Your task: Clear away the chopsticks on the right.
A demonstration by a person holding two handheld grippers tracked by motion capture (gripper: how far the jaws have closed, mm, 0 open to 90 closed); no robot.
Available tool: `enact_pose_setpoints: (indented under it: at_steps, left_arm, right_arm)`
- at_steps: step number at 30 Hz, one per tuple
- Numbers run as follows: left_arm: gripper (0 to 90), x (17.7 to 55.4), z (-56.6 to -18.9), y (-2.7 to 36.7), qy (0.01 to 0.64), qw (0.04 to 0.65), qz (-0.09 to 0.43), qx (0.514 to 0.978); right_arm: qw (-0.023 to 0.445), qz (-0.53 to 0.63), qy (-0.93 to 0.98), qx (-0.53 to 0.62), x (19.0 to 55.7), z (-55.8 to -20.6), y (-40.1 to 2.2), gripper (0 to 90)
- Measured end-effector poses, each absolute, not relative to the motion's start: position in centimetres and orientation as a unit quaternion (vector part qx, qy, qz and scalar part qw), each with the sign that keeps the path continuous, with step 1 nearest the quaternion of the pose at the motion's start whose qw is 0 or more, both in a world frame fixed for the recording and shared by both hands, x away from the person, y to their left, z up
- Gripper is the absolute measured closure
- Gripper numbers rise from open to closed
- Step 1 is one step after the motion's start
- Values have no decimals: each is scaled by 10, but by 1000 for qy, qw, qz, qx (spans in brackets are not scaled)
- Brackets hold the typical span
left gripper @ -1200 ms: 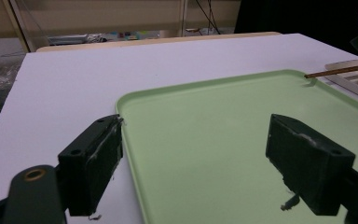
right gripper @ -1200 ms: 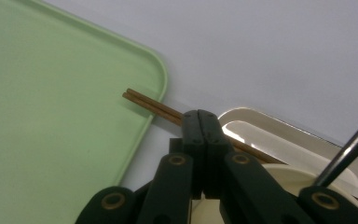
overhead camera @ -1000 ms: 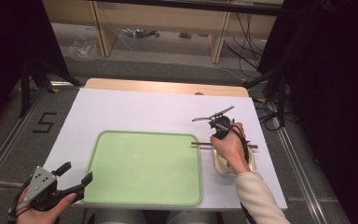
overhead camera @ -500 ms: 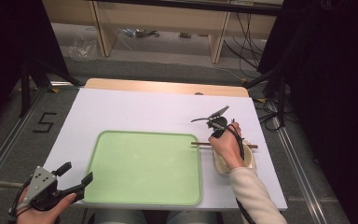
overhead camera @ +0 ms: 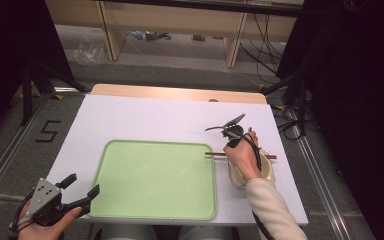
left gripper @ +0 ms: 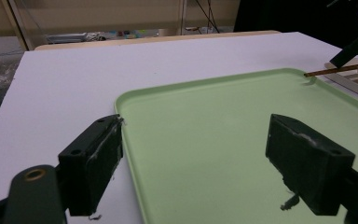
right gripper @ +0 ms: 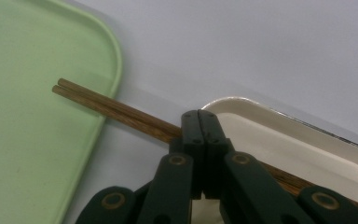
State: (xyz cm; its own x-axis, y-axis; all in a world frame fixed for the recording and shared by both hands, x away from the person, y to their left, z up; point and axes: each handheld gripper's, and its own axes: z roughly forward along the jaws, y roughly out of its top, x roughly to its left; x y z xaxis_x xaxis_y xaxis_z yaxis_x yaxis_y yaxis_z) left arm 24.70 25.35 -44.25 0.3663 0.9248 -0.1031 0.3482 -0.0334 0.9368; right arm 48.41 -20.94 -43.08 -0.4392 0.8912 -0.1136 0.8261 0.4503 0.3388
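A: Where do we see the chopsticks [right gripper: 121, 113]?

B: We see them as a brown pair lying side by side across the cream bowl [right gripper: 303, 154], just to the right of the green tray [overhead camera: 155, 180]. Their tips reach over the right rim of the tray.

A: And the right hand-held gripper [right gripper: 199, 122]?

B: Its jaws are pressed together, with nothing between them. Their tips are right at the chopsticks, beside the rim of the bowl; we cannot tell if they touch.

A: What about the left hand-held gripper [overhead camera: 82, 192]?

B: It is at the near left corner of the tray, and its jaws stand wide apart, holding nothing.

A: Can we read any writing?

B: Only a black "5" [overhead camera: 49, 131] on the grey floor, left of the white table [overhead camera: 145, 117] that carries the tray.
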Motion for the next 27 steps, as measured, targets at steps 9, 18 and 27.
enact_pose_setpoints:
  at_steps: [9,18,27]
  left_arm:
    - [186,247,-442,253,483,499,289,659]
    - [187,247,-443,253,483,499,289,659]
    - [187,247,-442,253,483,499,289,659]
  right_arm:
    - [135,118,834,522,485,-434,-210,900]
    - [136,123,835,519,487,-433,-211,900]
    - [148,127,825,530,486,-435,-209,900]
